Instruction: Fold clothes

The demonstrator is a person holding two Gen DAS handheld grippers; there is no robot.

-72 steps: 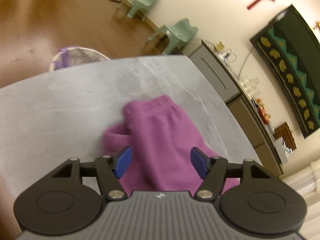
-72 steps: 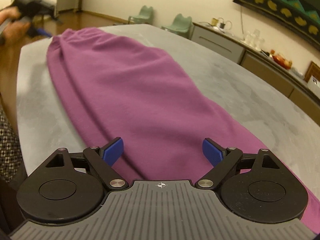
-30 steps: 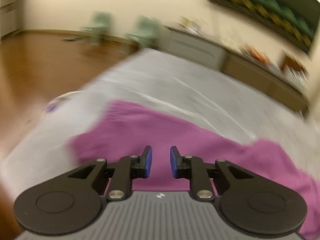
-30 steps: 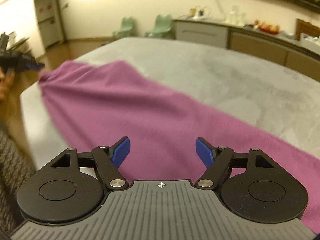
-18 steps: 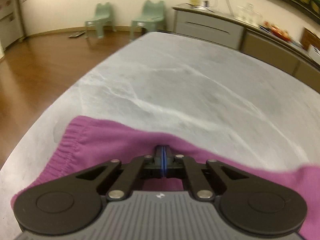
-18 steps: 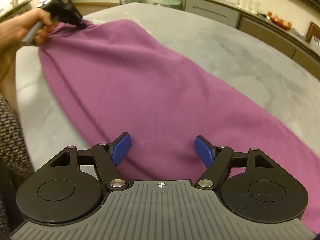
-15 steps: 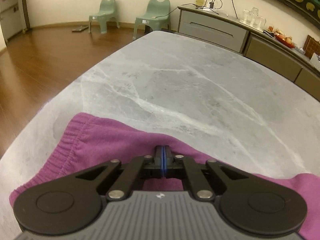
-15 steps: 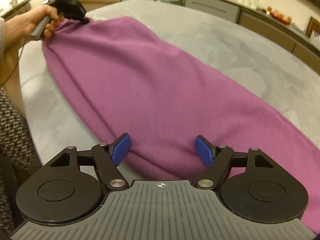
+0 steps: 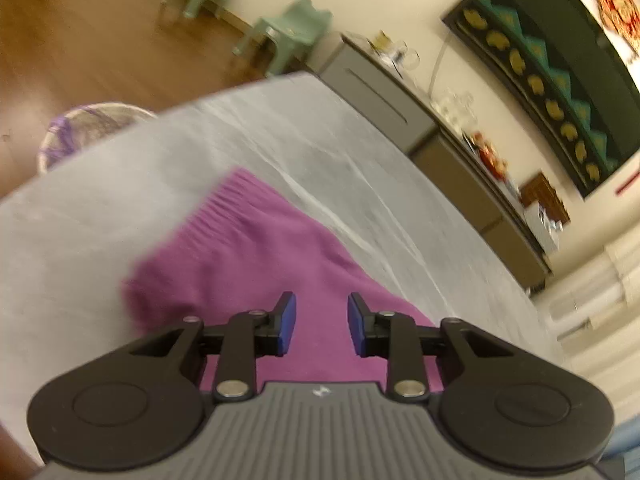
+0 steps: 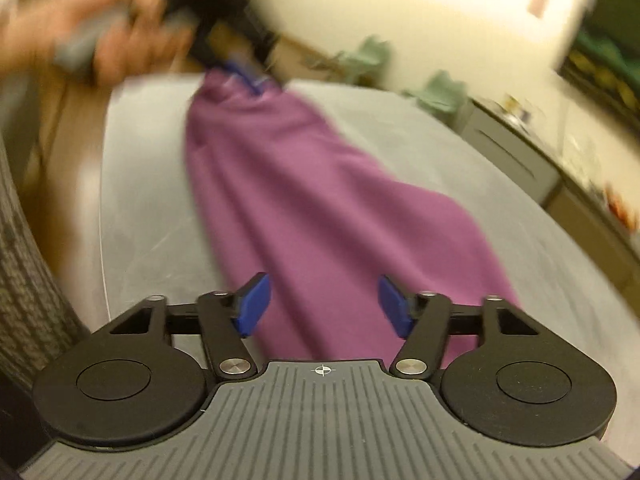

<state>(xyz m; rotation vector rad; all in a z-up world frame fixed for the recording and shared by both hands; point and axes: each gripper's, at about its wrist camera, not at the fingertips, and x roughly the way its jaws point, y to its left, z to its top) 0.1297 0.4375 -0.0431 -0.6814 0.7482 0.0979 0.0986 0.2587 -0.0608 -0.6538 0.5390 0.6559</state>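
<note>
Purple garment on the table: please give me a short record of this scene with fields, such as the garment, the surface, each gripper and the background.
garment: purple garment, lying stretched out in a long shape; ribbed end visible in the left wrist view
surface: grey marble table
left gripper: over the garment near its ribbed end, opening, no cloth pinched between its fingers
right gripper: over the opposite part of the garment, closing, fingers apart, not pressing on cloth
background: two green chairs, wooden floor, grey cabinet
image quality: both views blurred
</note>
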